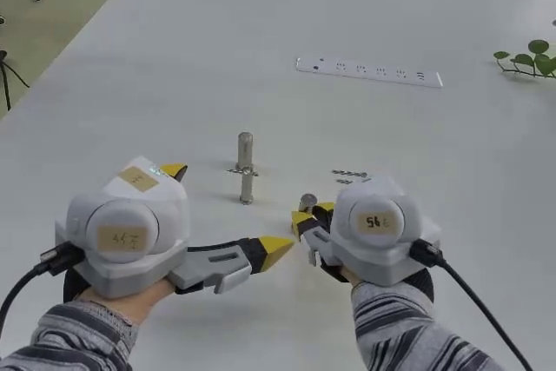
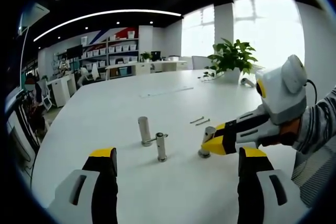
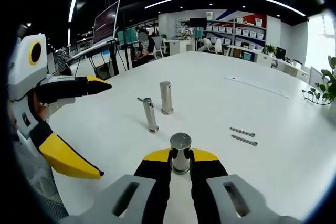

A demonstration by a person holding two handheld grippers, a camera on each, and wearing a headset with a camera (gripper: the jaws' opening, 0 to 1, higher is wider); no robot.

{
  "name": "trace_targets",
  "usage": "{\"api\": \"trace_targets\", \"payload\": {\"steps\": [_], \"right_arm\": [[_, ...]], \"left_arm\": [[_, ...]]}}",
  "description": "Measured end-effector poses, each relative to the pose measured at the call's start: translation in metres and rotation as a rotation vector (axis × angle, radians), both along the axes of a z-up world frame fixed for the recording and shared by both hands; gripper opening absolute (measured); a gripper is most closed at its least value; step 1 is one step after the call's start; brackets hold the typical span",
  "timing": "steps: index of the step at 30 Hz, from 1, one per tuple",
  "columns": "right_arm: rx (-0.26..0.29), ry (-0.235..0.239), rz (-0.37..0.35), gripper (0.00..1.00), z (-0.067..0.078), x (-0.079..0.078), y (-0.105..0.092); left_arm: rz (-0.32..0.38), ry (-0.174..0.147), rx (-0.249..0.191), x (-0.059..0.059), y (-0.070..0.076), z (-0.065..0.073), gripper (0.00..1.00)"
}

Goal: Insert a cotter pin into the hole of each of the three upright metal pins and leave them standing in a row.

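a smooth steel pin (image 3: 180, 144) stands on the white desk (image 3: 273, 171), clamped between the right gripper's (image 3: 180, 157) yellow-tipped jaws. two more pins stand beyond it, the nearer (image 3: 150, 115) with a thin cotter pin (image 3: 143, 100) through its top. loose cotter pins (image 3: 242, 131) lie nearby. the left gripper's (image 2: 177, 153) jaws gape wide, holding nothing.

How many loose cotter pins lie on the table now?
2. The farther cotter pin and nearer cotter pin lie side by side on the table beyond the right gripper. A third cotter pin crosses the middle metal pin.
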State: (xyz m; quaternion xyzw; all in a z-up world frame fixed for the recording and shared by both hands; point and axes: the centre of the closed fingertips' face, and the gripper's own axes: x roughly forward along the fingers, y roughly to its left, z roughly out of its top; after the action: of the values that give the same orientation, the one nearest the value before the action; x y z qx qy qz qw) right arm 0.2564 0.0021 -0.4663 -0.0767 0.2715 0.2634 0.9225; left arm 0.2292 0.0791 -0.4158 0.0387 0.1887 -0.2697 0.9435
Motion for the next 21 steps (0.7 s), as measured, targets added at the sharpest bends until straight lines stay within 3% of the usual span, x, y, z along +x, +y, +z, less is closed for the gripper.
{"api": "trace_targets", "payload": {"steps": [5,9,15,18,21], "right_arm": [[-0.001,0.015,-0.006,0.09,0.001,0.000,0.000],[0.011,-0.006,-0.012,0.16,0.008,0.002,-0.001],[0.029,0.000,0.028,0.20,0.013,-0.004,-0.004],[0.058,0.034,0.056,0.22,0.013,-0.009,-0.007],[0.049,0.038,0.081,0.22,0.012,-0.012,-0.012]], "left_arm": [[0.003,0.005,0.002,0.001,0.001,-0.001,0.95],[0.001,0.004,0.005,0.001,0.001,-0.002,0.95],[-0.003,0.005,0.007,0.001,0.000,-0.001,0.95],[-0.004,0.004,0.003,0.001,-0.001,-0.001,0.95],[-0.015,0.006,0.007,0.000,-0.004,-0.001,0.95]]}}
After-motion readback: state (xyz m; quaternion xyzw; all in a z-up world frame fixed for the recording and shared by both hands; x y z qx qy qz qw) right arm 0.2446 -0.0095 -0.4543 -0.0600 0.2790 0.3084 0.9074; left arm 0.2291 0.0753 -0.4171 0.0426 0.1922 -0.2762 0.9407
